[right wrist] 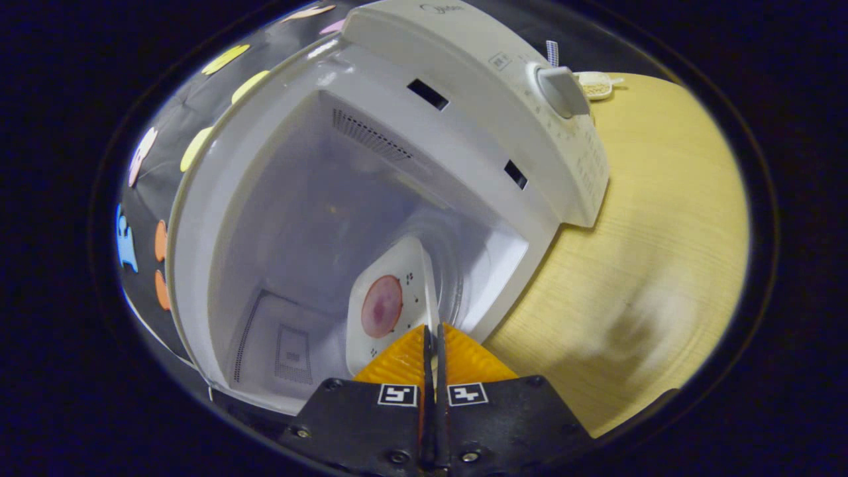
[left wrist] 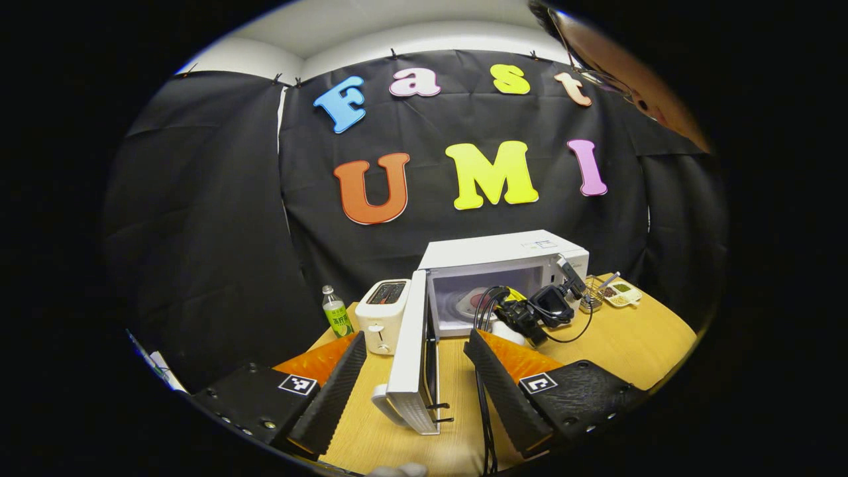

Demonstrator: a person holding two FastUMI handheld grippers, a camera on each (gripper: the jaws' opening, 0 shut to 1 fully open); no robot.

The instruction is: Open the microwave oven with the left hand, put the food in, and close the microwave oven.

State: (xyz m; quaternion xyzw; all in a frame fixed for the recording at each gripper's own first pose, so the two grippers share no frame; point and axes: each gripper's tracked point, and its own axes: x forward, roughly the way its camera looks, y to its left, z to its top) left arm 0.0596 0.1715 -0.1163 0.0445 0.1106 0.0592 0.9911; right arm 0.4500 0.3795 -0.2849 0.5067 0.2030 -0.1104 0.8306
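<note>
Both right gripper (right wrist: 432, 344) fingers pinch the plate (right wrist: 391, 305) rim, plate inside the open microwave (right wrist: 464, 132). Left gripper (left wrist: 414, 368) gapes wide, door (left wrist: 414, 358) between its fingers, untouched.

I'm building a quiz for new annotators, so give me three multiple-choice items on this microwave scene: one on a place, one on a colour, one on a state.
1. Where is the square white plate with the round pink food?
A. inside the white microwave oven
B. on the toaster
C. on the floor

2. What colour is the two-slot toaster beside the microwave?
A. red
B. white
C. black

3. How does the microwave door stand?
A. shut
B. removed
C. swung open

Answers:
1 A: in the right gripper view the plate sits in the oven cavity, its edge pinched by the right gripper.
2 B: its body is white in the left gripper view.
3 C: the door juts out toward the open left gripper, leaving the cavity exposed.
</note>
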